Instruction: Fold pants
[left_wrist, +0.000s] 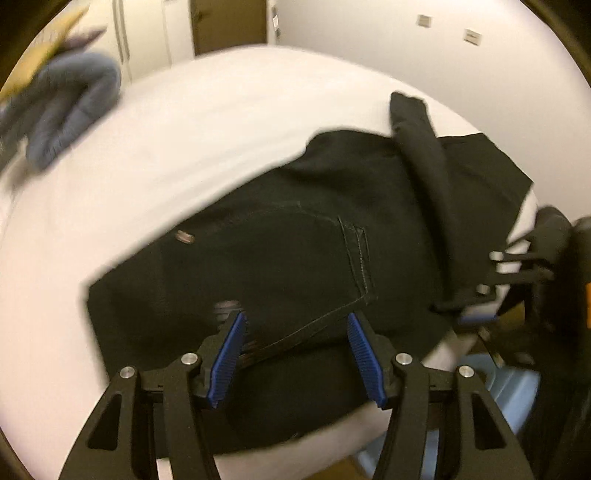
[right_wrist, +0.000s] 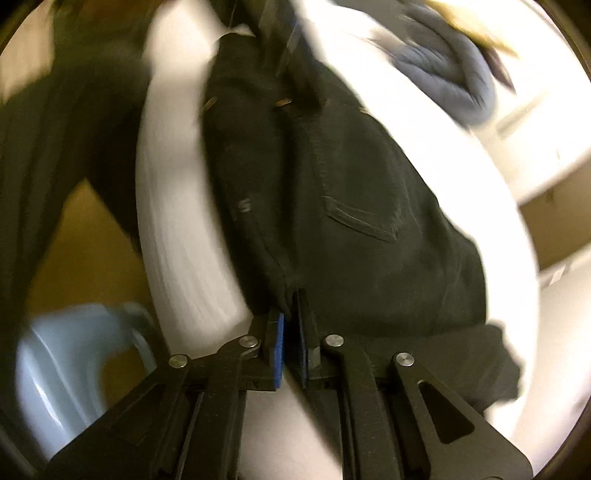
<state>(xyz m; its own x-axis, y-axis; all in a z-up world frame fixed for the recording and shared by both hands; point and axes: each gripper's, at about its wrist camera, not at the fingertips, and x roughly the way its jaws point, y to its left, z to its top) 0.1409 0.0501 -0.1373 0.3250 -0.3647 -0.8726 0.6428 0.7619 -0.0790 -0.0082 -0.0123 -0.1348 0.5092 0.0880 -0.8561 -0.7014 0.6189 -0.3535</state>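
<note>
The pants (left_wrist: 295, 240) are black. The table (left_wrist: 184, 129) is white. The fingers (left_wrist: 229, 354) have blue pads. A cloth (left_wrist: 70, 99) is grey-blue.

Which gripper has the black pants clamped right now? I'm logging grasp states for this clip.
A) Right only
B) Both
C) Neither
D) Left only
A: the right gripper has its jaws shut on a fold of the black pants, while the left gripper hovers over them with jaws wide apart.

Left tongs (left_wrist: 295, 354) spread wide, blue pads apart, angled downward. Right tongs (right_wrist: 290, 343) clamped nearly together, pinching dark fabric.
</note>
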